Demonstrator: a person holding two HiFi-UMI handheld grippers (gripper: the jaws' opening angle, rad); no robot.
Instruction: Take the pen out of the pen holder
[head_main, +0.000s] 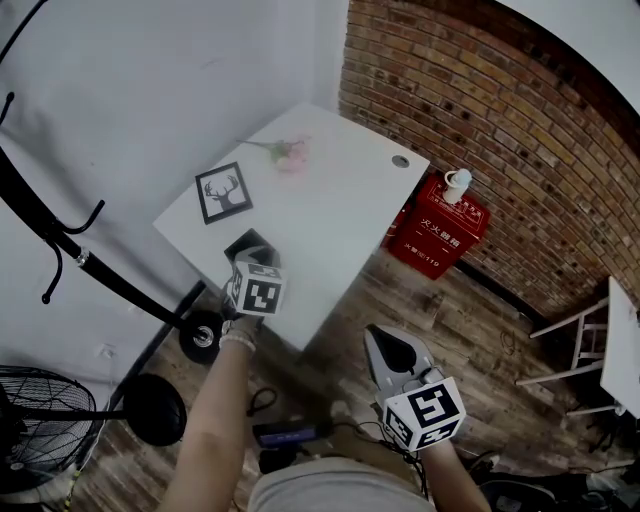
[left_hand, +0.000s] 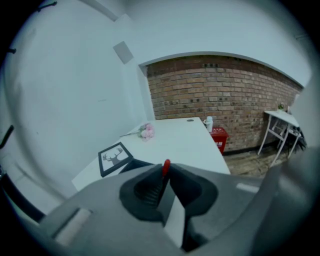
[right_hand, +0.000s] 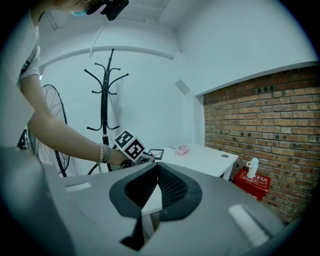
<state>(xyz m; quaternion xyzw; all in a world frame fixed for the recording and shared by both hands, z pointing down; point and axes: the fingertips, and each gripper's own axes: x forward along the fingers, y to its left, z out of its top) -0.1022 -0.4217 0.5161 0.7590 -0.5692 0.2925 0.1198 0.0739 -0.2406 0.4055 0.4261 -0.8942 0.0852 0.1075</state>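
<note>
A red-topped pen (left_hand: 166, 167) stands up between the jaws of my left gripper (left_hand: 166, 176), which is shut on it. The dark pen holder (left_hand: 131, 164) shows just beyond the jaws, at the near left corner of the white table (left_hand: 185, 140). In the head view the left gripper (head_main: 254, 257) sits over the holder (head_main: 240, 241) and hides the pen. My right gripper (head_main: 391, 350) hangs off the table's front edge over the wood floor. Its jaws (right_hand: 157, 165) meet at the tips with nothing between them.
A framed deer picture (head_main: 223, 192) lies next to the holder, and pink flowers (head_main: 290, 155) lie farther back. A red box (head_main: 438, 225) with a white bottle (head_main: 456, 185) stands by the brick wall. A black coat rack (head_main: 60, 240) and a fan (head_main: 40, 420) stand at the left.
</note>
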